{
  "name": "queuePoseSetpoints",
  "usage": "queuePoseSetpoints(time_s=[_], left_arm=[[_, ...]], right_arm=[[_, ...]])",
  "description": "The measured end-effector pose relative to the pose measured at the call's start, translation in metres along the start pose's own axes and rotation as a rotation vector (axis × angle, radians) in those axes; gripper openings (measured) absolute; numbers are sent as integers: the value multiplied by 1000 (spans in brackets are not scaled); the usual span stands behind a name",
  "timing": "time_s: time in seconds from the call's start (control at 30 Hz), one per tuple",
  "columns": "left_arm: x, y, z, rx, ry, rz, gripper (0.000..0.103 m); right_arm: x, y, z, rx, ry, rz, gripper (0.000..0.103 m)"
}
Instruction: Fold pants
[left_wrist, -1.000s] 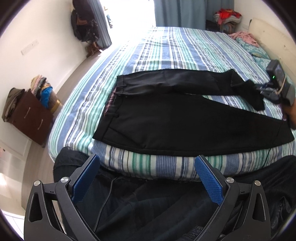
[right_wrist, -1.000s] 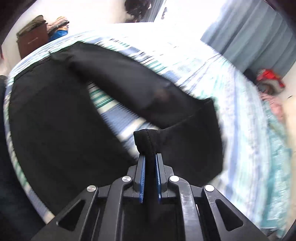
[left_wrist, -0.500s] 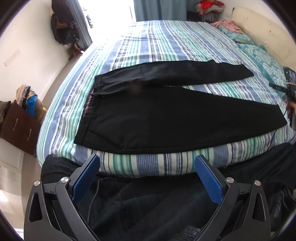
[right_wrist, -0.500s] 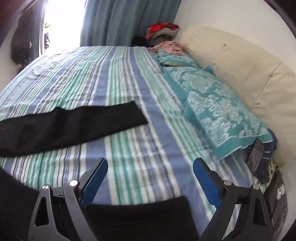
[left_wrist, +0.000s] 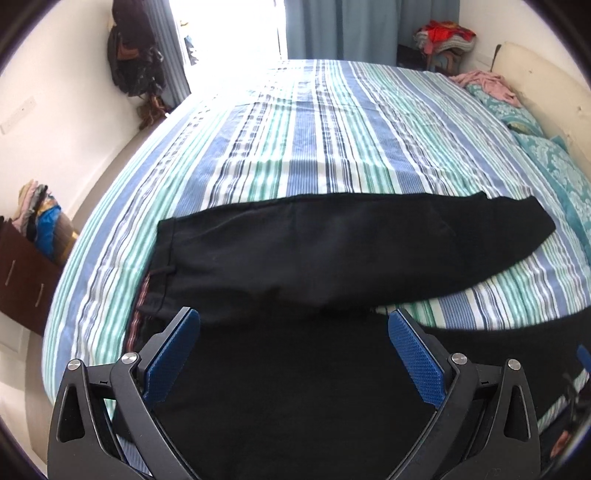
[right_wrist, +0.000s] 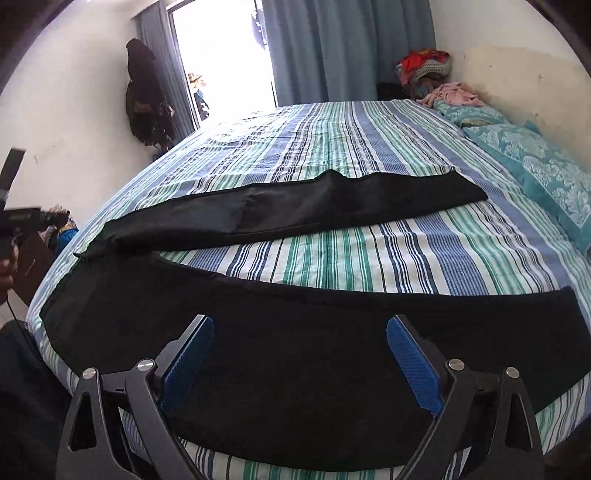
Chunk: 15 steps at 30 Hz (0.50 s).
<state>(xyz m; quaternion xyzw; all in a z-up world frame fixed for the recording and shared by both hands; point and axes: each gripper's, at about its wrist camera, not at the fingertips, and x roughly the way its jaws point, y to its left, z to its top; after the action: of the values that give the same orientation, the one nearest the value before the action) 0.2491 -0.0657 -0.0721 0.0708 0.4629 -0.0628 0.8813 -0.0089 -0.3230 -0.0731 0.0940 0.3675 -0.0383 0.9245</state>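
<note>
left gripper (left_wrist: 293, 354): black frame, blue textured pads, jaws spread wide, nothing between them; hovers over the waist end of the pants, angled down.
right gripper (right_wrist: 299, 360): same build, jaws wide apart, empty; above the near leg, pads clear of the cloth.
black fabric pants (left_wrist: 332, 258): flat on the bed, legs splayed in a V; waistband at the left, near leg along the bed edge, far leg running toward the pillow side.
striped blue-green-white bed sheet (left_wrist: 332, 140): bare stripe visible between the two legs.
teal patterned pillows (right_wrist: 535, 166): along the right side, well apart from the pants.
dark wooden drawer unit (left_wrist: 22, 280): on the floor left of the bed, clothes piled on top.
</note>
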Motion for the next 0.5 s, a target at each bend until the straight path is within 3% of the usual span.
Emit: queuePoseSetpoints(time_s=[0.1, 0.17, 0.2, 0.23, 0.3, 0.33, 0.43, 0.5], left_arm=[[85, -13, 28, 4, 51, 147, 102], [159, -9, 13, 40, 234, 405, 103], [172, 2, 4, -22, 254, 391, 103], [160, 17, 1, -141, 199, 354, 103], [147, 33, -1, -273, 261, 388, 102], [137, 34, -1, -297, 271, 356, 101], [112, 7, 14, -211, 193, 131, 102], [120, -28, 28, -118, 238, -21, 102]], right_arm=[[17, -7, -1, 22, 51, 14, 95], [24, -14, -2, 59, 69, 27, 95], [27, -18, 0, 75, 70, 30, 95], [28, -22, 1, 91, 67, 32, 95], [31, -31, 5, 119, 59, 36, 95], [32, -35, 7, 129, 56, 38, 95], [35, -40, 9, 135, 58, 51, 95], [36, -42, 10, 141, 65, 81, 95]])
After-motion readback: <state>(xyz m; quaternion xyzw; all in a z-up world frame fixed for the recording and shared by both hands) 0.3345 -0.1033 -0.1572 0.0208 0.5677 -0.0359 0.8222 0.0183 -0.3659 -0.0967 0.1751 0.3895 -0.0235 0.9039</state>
